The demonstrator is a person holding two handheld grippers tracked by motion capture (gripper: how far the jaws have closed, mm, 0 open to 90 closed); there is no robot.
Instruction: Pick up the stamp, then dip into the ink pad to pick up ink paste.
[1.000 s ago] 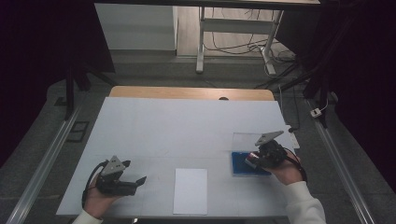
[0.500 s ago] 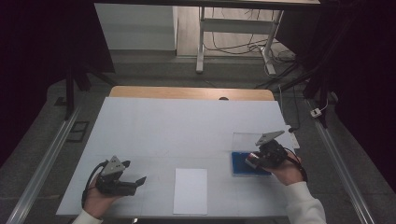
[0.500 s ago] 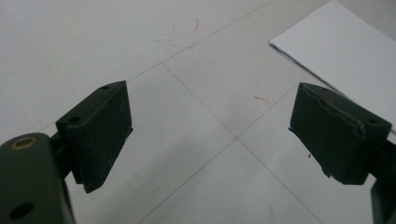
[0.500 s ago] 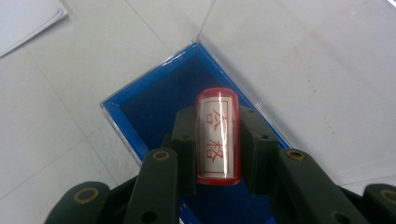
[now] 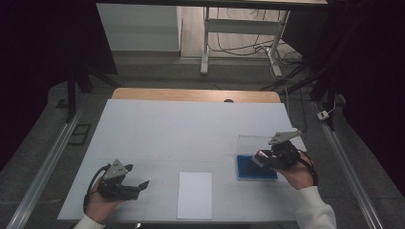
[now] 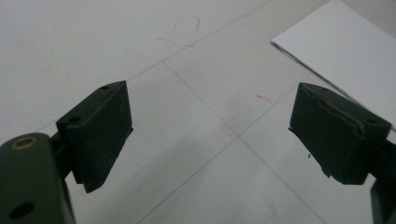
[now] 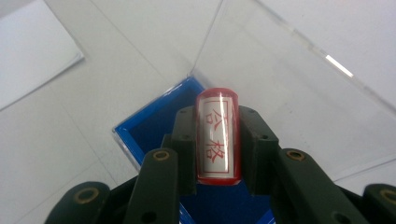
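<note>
Scene: a person sits at a white desk (image 5: 191, 129) with a handheld gripper in each hand, seen from above.
Right gripper (image 7: 218, 140): at the desk's right side, its fingers (image 7: 184, 140) closed on a stamp.
Stamp (image 7: 218, 135): a small block with a red rim and a white label bearing red characters, clamped upright between the two fingers and held just above the ink pad.
Ink pad (image 5: 256, 168): a flat blue tray on the desk at the right, directly under the right gripper; its clear lid (image 5: 255, 143) lies open behind it, away from the person.
Left gripper (image 6: 210, 135): low over the desk at the near left, fingers (image 6: 100, 130) spread wide with nothing between them, pointing towards the paper.
Paper (image 5: 195, 194): a white sheet lying flat near the desk's front edge, between the two grippers, well apart from the ink pad.
Desk marks: faint red smudges (image 6: 187, 32) on the surface ahead of the left gripper.
</note>
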